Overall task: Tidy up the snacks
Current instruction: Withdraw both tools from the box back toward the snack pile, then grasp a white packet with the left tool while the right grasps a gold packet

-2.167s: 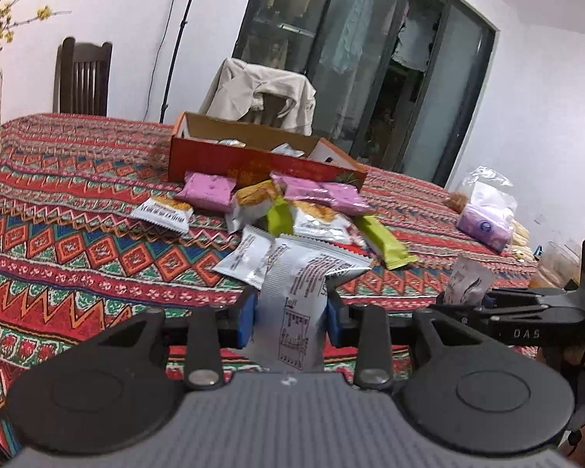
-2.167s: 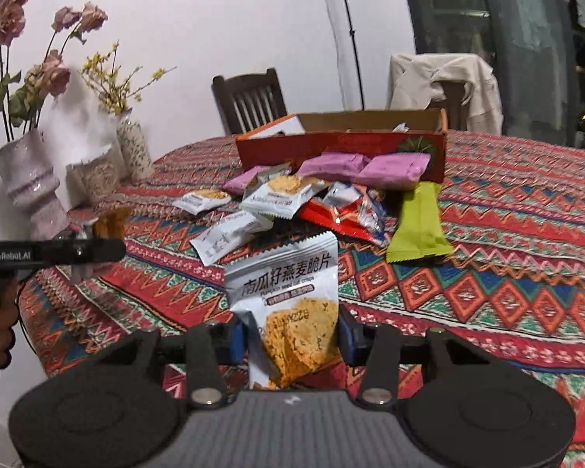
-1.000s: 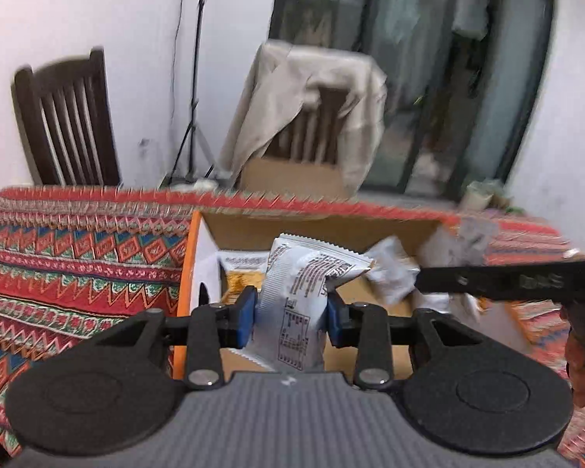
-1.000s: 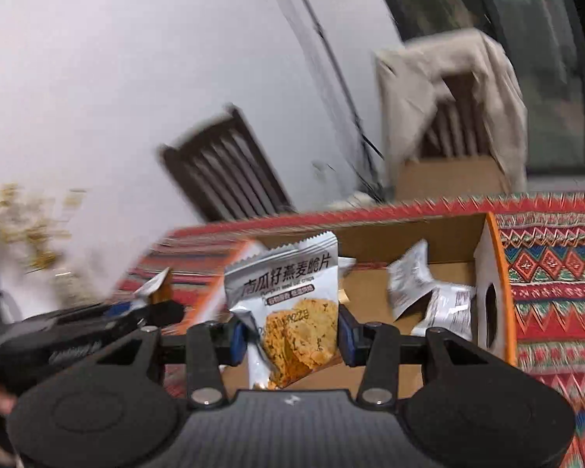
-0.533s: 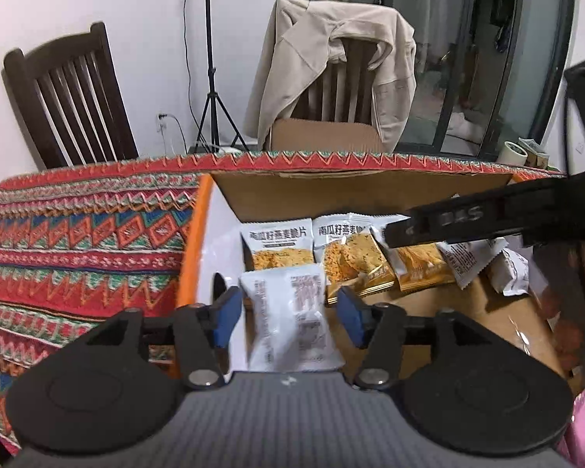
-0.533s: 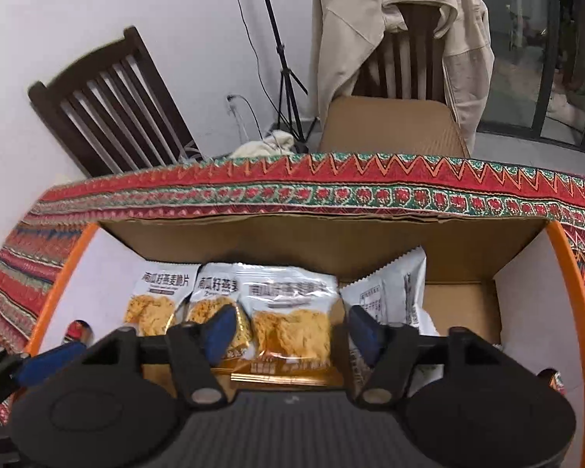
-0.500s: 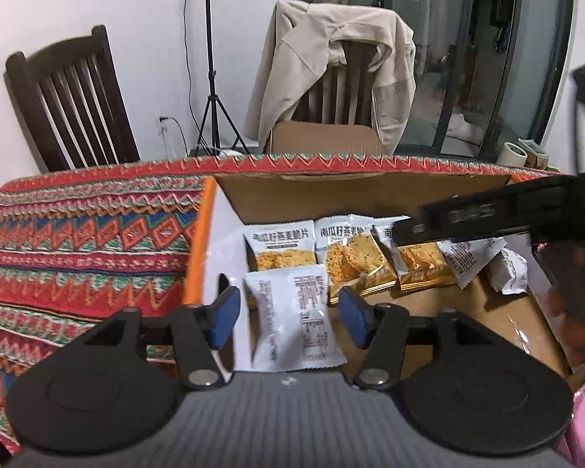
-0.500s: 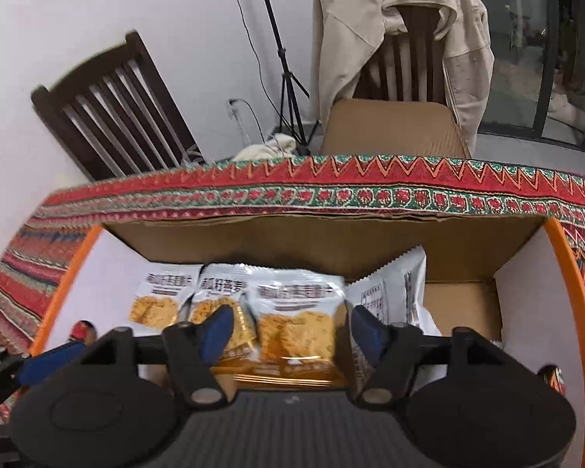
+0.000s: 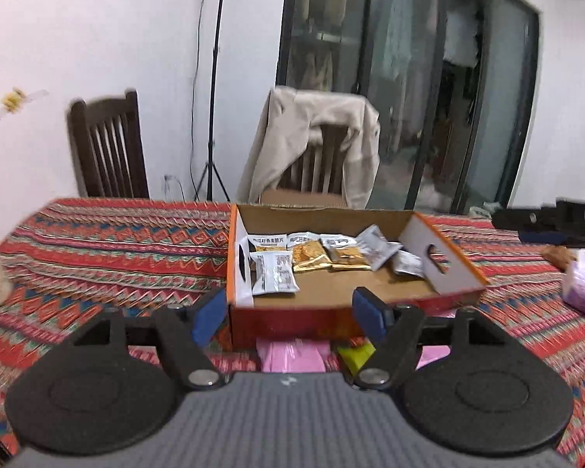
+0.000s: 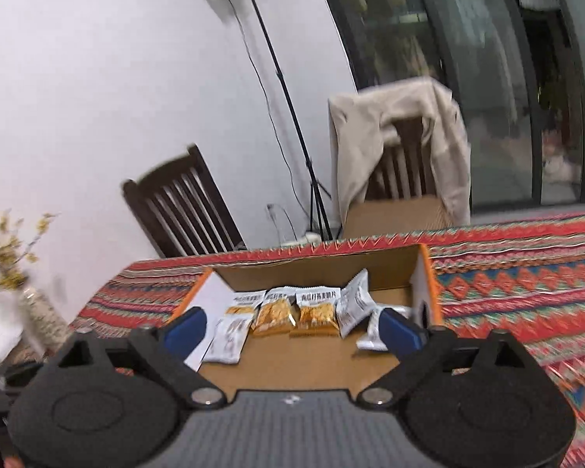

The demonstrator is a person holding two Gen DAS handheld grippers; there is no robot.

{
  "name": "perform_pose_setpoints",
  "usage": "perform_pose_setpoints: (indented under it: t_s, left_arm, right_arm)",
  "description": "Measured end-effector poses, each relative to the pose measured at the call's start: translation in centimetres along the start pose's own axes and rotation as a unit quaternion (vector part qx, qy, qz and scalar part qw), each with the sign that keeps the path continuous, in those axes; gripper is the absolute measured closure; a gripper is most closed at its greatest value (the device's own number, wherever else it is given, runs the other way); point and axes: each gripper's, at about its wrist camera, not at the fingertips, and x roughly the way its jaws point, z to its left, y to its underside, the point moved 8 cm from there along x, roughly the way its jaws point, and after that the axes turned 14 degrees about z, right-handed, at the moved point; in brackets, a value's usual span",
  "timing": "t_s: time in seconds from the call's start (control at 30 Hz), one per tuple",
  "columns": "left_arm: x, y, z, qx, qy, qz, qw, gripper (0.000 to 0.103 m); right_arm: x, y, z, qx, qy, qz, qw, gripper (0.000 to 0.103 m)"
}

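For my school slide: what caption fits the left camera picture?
Open left gripper hovers before the cardboard box of snack packets.

Both grippers have let go and pulled back from the box. The left gripper, jaws wide, left its white packet inside; the right gripper left its orange packet in the row.

home dining room | patterned tablecloth | wooden chair | glass doors

1 box, 6 snack pkts, 2 chairs.
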Motion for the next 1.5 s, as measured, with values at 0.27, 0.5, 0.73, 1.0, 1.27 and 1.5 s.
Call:
perform_pose_setpoints:
  t_s: [0.27,0.5,0.73,1.0,1.27,1.5]
  left_arm:
    - [-9.0,9.2,-3.4,-0.001,-0.009,-0.036,0.9993,0.023]
    - [-13.8,16.6,-5.0,-0.008,-0.029,-0.025,0.9992,0.021]
    - [-15.9,21.1,-6.3,-0.006,-0.034,-0.012,0.9993,0.02]
    - [-16.1,22.3,-7.8,0.013,-0.027,-0.006,0.9995,0.02]
    - [-13.4,22.3,-7.8,0.006,-0.022,0.012,0.9997,0.021]
    - [-6.1,18.7,-7.4,0.034,-0.01,0.037,0.9987,0.033]
  right_arm:
    - [-10.6,12.0,0.5,-0.031,0.015,-0.039,0.999,0.001]
    - [-16.6,22.3,1.5,-0.071,0.054,-0.038,0.995,0.0]
    - [-20.9,28.2,1.9,-0.098,0.105,-0.057,0.988,0.0]
    - [-23.1,31.3,2.2,-0.088,0.117,-0.077,0.986,0.0]
    - [-22.2,31.5,1.4,-0.092,0.134,-0.07,0.984,0.001]
    - [-18.8,29.1,0.9,-0.084,0.117,-0.055,0.988,0.004]
